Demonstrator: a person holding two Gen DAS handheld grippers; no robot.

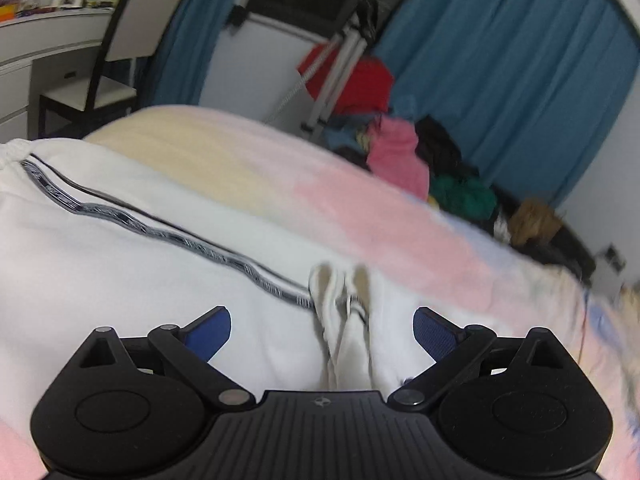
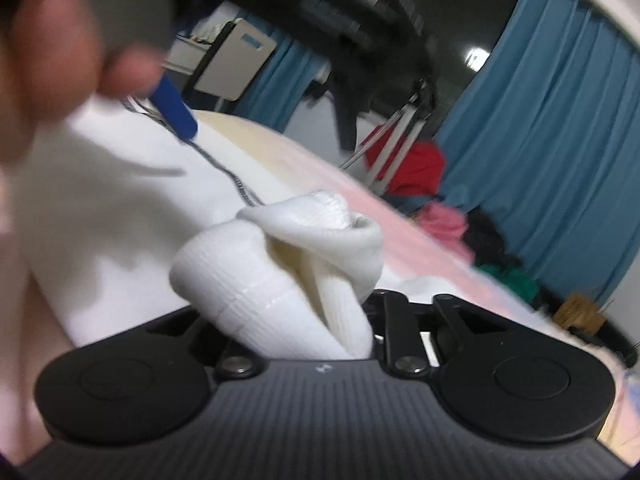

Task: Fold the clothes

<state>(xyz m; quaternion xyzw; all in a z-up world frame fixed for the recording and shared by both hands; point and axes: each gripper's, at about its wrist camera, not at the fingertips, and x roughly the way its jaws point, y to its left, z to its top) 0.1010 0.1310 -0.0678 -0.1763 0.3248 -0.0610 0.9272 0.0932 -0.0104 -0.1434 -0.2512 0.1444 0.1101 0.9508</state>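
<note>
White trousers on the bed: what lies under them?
The white trousers lie on a pastel bedspread with yellow and pink bands. Whatever is beneath the spread, and the part under the trousers, is covered.

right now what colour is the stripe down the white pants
Black and grey patterned tape on the white pants, clearest in the left wrist view.
</note>
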